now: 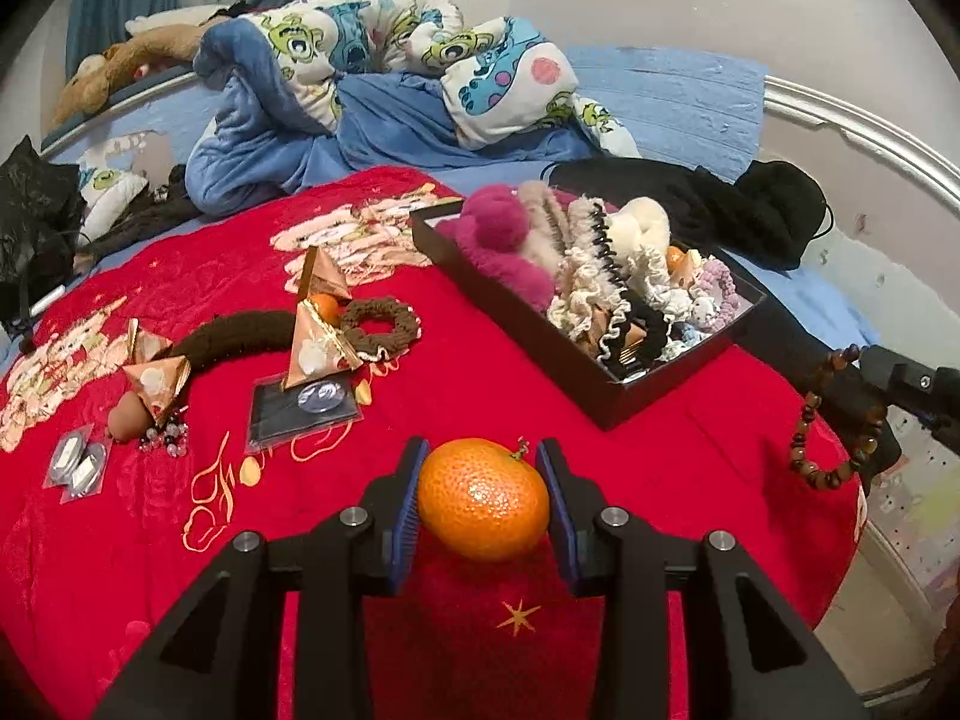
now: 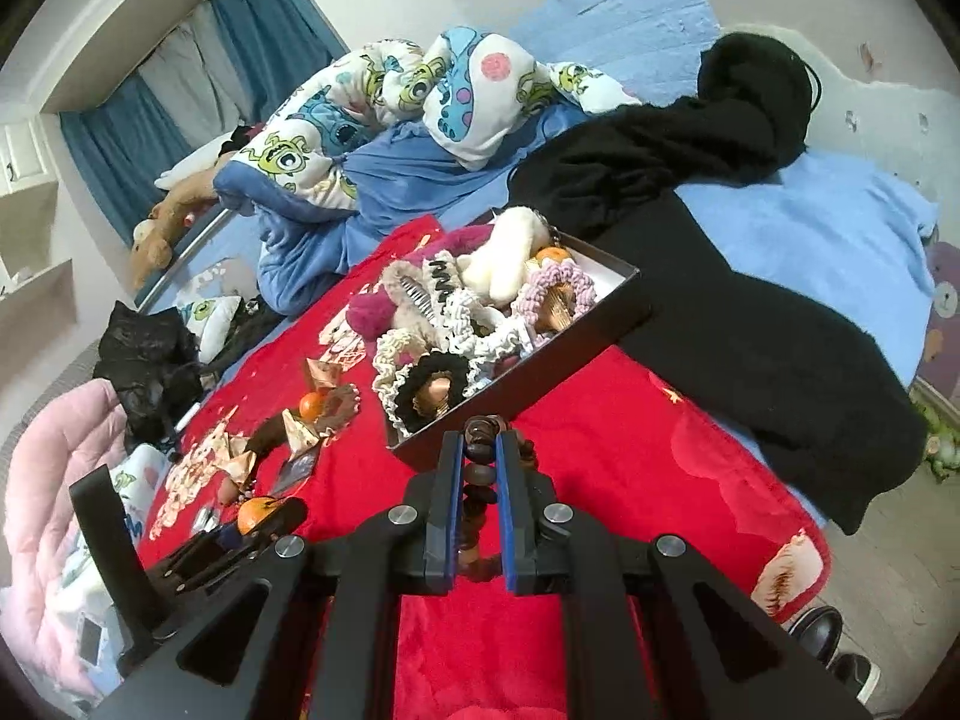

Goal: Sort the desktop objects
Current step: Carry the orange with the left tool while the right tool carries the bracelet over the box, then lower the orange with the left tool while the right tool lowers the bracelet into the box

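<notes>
The left hand-held gripper (image 1: 483,501) is gripping an orange (image 1: 483,499); the right hand-held gripper (image 2: 480,462) is pinching a bead bracelet (image 2: 478,450). The box (image 1: 606,399) is already holding hair ties, but packets (image 1: 303,405) are waiting on the red blanket (image 1: 660,456).

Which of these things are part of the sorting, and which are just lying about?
Job: tangerine in left gripper; bead bracelet in right gripper; black box; brown scrunchie; gold pyramid packets.
Lying about: cartoon quilt; black garment.

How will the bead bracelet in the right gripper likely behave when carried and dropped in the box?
The bead bracelet hangs in a loop from the right gripper, so it is probably floppy and may swing. The beads look hard, so likely not fragile.
</notes>
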`<state>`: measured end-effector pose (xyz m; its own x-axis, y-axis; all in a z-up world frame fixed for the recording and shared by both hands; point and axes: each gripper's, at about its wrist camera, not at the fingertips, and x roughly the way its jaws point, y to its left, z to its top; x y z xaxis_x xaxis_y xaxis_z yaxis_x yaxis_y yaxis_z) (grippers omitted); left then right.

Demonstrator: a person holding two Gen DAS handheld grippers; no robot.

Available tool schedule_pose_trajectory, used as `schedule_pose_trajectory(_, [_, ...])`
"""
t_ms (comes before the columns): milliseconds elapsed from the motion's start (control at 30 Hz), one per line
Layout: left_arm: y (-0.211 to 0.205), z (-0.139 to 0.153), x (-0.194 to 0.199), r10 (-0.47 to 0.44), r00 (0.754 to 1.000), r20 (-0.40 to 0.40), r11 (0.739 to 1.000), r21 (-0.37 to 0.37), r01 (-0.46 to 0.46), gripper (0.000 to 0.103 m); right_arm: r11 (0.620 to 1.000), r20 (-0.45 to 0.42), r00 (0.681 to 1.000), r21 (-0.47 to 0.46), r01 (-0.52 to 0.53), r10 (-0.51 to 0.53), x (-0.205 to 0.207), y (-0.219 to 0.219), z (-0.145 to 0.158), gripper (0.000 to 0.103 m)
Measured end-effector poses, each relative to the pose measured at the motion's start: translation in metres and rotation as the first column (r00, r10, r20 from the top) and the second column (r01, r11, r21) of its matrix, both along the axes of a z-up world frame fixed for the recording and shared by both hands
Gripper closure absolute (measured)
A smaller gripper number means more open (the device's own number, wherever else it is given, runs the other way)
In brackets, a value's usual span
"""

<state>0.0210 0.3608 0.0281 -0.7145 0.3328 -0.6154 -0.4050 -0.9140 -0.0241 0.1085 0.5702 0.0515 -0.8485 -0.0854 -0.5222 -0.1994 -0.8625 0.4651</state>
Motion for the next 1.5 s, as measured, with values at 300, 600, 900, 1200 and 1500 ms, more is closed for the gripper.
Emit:
schedule_pose_trajectory(300, [0.006, 0.002, 0.004, -0.036, 0.999, 0.005, 0.999, 0.031, 0.036, 0.065, 0.999, -0.004, 1.0, 0.036, -0.007, 0.007, 0.004, -0.014, 0.01, 0.092])
schedule_pose_trajectory(600, [0.016, 0.002, 0.004, -0.077, 0.997, 0.006, 0.995, 0.065, 0.076, 0.065, 0.999, -0.017, 0.999, 0.031, -0.027, 0.028, -0.002, -0.015, 0.001, 0.092])
schedule_pose_trajectory(900, [0.027, 0.009, -0.018, -0.094, 0.996, -0.001, 0.994, 0.061, 0.094, 0.065, 0.997, -0.019, 0.999, 0.054, -0.046, 0.047, -0.016, -0.012, 0.002, 0.092])
schedule_pose_trajectory(1200, [0.058, 0.031, -0.04, -0.163, 0.987, 0.004, 0.982, 0.095, 0.162, 0.065, 0.998, -0.092, 0.994, 0.035, -0.056, 0.059, -0.047, -0.003, 0.019, 0.092])
schedule_pose_trajectory(1500, [0.09, 0.06, -0.082, -0.202, 0.979, -0.004, 0.975, 0.099, 0.201, 0.065, 0.999, -0.089, 0.995, 0.034, -0.042, 0.045, -0.1, 0.01, 0.031, 0.093])
